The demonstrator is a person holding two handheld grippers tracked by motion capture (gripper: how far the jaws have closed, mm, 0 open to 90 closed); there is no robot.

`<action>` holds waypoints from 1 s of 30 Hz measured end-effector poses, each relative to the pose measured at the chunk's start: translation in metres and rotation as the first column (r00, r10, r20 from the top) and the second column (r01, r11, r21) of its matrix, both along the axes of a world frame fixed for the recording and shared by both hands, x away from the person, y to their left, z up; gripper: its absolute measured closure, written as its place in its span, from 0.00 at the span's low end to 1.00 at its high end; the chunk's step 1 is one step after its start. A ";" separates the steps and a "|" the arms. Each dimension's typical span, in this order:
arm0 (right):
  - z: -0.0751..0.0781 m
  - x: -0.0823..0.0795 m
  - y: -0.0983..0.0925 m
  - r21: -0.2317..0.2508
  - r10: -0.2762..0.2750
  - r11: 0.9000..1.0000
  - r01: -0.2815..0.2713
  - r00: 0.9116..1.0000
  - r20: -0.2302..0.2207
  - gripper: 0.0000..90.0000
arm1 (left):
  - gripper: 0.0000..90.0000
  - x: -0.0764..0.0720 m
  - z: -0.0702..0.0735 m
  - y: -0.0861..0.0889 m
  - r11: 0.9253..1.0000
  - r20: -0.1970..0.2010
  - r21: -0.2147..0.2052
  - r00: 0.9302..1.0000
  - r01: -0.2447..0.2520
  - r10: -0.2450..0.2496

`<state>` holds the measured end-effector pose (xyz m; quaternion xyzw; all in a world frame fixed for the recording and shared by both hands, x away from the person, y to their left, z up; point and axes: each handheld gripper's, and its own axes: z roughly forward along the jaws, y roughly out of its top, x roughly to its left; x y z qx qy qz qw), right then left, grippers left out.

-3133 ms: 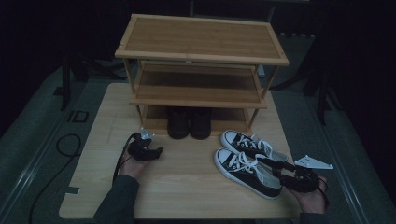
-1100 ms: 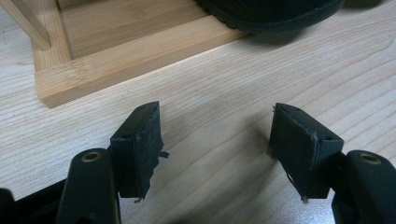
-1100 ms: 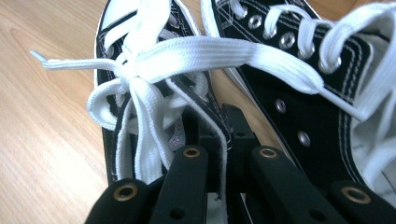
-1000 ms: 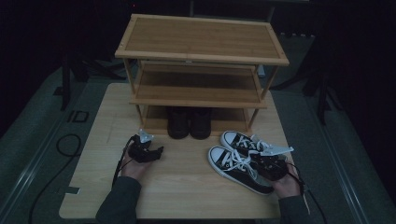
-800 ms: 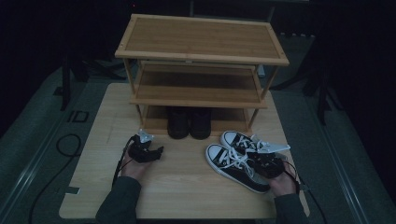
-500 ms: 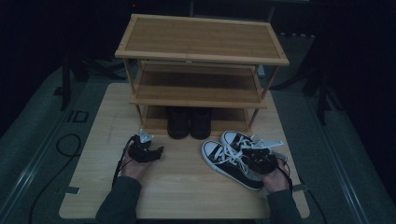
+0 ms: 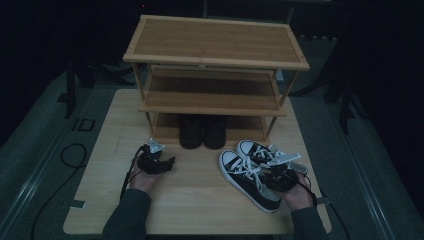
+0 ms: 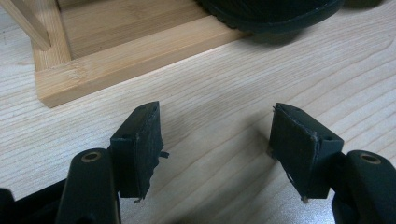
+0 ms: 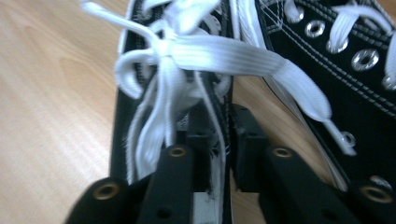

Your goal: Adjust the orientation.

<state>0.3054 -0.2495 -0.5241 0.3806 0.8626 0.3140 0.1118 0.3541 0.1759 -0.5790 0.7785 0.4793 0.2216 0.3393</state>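
- The table [image 7: 200, 205] is pale wood; a three-tier wooden shoe rack [image 7: 215, 55] stands at its far half, away from the person.
- A dark pair of boots [image 7: 202, 131] sits on the rack's bottom tier, toes toward the person.
- Two black canvas sneakers with white laces lie in front of the rack's right side. The nearer sneaker [image 7: 247, 179] points its white toe cap at the rack; the farther sneaker [image 7: 260, 152] lies just beside it, to its right.
- The right gripper [image 7: 280, 177] sits at the heel end of the nearer sneaker. In the right gripper view its jaws have just been opening a little, with the sneaker's side wall [image 9: 219, 140] standing between them. The pads look barely clear of the canvas, one inside the shoe and one outside; a loose lace bow lies just ahead of them.
- The left gripper [image 7: 162, 164] rests low over bare table, in front of the rack's left leg and well apart from the sneakers. Its jaws stand wide apart with nothing between them but wood grain, as the left gripper view shows.
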 end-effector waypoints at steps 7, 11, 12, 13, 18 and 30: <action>0.027 -0.012 -0.015 0.020 0.028 0.999 -0.029 0.997 0.069 0.74 | 0.39 0.000 0.000 0.000 1.000 0.001 -0.002 1.000 -0.001 0.001; 0.037 -0.011 -0.027 0.020 -0.005 1.000 0.002 0.995 0.104 0.72 | 0.38 0.000 0.000 0.000 1.000 0.001 -0.002 1.000 -0.001 0.001; 0.038 -0.009 -0.030 0.018 -0.018 1.000 0.016 0.994 0.106 0.71 | 0.39 0.000 0.000 0.000 1.000 0.001 -0.001 1.000 -0.001 0.001; 0.039 -0.007 -0.032 0.008 -0.035 0.999 0.035 0.993 0.111 0.70 | 0.39 0.000 0.000 0.000 1.000 0.001 -0.001 1.000 -0.001 0.001; 0.036 0.005 -0.043 -0.039 -0.095 0.994 0.101 0.987 0.130 0.68 | 0.39 0.000 0.000 0.000 1.000 0.001 -0.002 1.000 -0.001 0.001; 0.023 0.026 -0.051 -0.090 -0.112 0.989 0.121 0.989 0.095 0.68 | 0.39 0.000 0.000 0.000 1.000 0.000 -0.002 1.000 -0.002 0.002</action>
